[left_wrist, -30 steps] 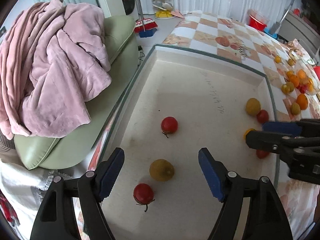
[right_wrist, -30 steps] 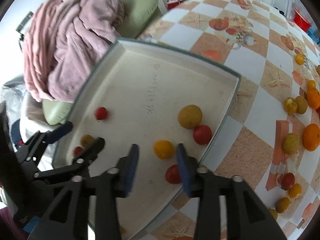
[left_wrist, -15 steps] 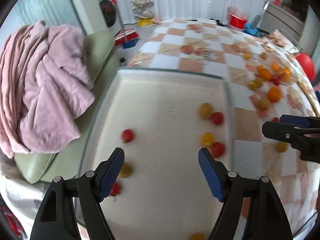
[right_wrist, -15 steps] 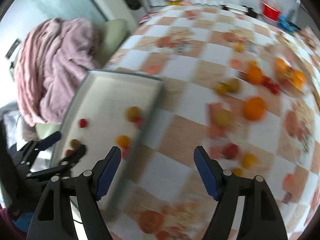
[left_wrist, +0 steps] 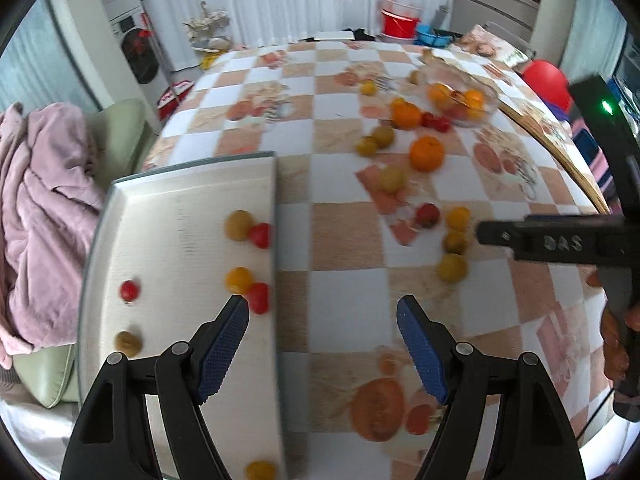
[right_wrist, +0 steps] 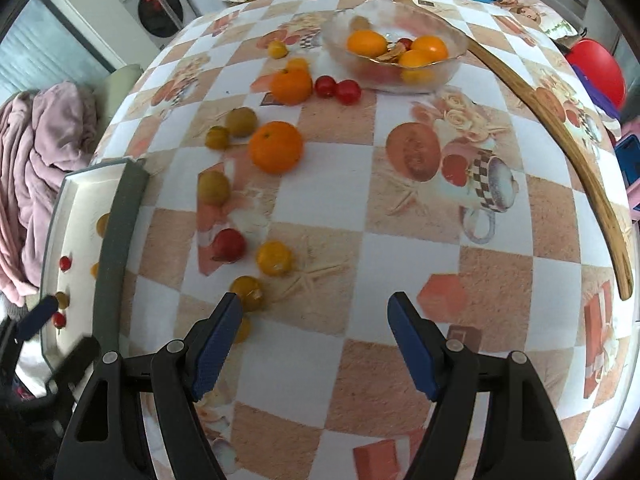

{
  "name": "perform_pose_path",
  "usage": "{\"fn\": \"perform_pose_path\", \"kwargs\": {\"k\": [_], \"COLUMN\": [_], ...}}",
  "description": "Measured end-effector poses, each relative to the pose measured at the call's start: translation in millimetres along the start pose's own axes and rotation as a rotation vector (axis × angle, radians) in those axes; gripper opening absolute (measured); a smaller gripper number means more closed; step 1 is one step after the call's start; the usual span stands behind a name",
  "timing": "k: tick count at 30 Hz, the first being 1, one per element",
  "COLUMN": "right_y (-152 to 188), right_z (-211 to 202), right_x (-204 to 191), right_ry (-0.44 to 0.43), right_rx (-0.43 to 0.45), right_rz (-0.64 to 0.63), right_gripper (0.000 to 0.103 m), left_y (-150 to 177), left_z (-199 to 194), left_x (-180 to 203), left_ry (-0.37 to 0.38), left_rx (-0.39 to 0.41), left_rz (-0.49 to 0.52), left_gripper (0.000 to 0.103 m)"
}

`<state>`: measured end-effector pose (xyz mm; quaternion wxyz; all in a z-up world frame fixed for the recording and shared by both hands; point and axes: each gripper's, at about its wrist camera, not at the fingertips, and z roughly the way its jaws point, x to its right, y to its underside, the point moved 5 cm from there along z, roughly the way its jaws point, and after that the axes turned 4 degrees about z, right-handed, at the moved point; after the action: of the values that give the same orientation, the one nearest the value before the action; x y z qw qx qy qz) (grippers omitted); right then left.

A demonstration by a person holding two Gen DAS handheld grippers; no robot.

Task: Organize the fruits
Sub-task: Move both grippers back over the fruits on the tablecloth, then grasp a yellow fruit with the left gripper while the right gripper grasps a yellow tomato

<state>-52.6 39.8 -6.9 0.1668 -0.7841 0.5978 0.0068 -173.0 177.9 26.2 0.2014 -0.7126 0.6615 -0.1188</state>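
Both tools are empty with their fingers spread wide apart. The left tool (left_wrist: pixel 323 316) hangs over the right wall of the tray (left_wrist: pixel 275 200), which sits at the left edge of the desk (left_wrist: pixel 340 300) and holds small red, yellow and greenish fruits (left_wrist: pixel 240 225), several gathered against that wall. The right tool (right_wrist: pixel 314 312) hangs over the checked cloth, with a yellow-green fruit (right_wrist: pixel 247 298) just beside its left finger; more loose fruits, including a large orange (right_wrist: pixel 276 152), lie scattered between the tray and the glass bowl (right_wrist: pixel 394 54), which holds oranges. Judgement: the sorting is partly done, and the right tool is placed to collect the next loose fruit. Compared with a second ago, the right tool has opened and swung off the tray toward the loose fruit, and the left tool has pulled back from the tray's interior to its wall.
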Motion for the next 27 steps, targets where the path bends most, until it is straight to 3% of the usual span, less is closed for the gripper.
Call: {"fn": "perform_pose_path", "kwargs": {"k": [10,15,18,27], "right_y": [-16,-18,-17,-11], "right_z": [22,24,24,17], "right_x": [-18,-26,-26,-10], "right_ry": [-0.022,-0.043,-0.071,-0.127], "right_rx": [-0.018,-0.014,-0.023,-0.016], "right_rz": [-0.064,-0.089,-0.093,-0.071], "right_gripper": [0.071,0.049,0.047,0.044], "left_y": [3,0,-4,-57], "left_z": [13,19,21,38], "left_x": [21,27,26,0], "left_ry": [0.007,0.015,0.010,0.040], "left_rx": [-0.034,-0.038,-0.033,0.014], "left_rz": [-0.002,-0.008,-0.016,-0.137], "left_gripper": [0.078,0.078,0.078,0.078]}}
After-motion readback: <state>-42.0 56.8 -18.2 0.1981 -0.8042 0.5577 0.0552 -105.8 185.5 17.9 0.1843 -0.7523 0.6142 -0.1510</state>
